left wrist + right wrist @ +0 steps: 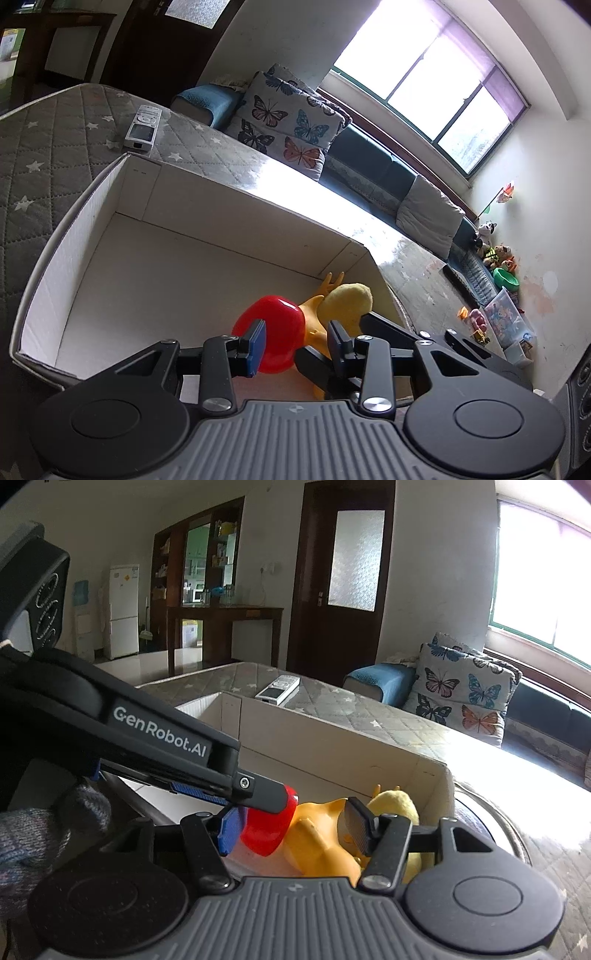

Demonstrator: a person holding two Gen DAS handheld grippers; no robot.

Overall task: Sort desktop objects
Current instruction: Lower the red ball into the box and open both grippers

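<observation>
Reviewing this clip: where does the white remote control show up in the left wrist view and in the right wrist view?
Left wrist view: the remote control lies upper left, on the star-quilted surface just beyond the white box's far corner.
Right wrist view: the remote control sits centre, slightly above the middle, beyond the box's far wall.
Shared landmark: the butterfly cushion.

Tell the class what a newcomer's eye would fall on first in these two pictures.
The bright red and yellow toy stands out first, lying in the near right corner of the white box, right in front of the open left gripper and the open right gripper. Next comes the butterfly cushion on the sofa under the window, then the remote on the grey starred cover behind the box.
</observation>
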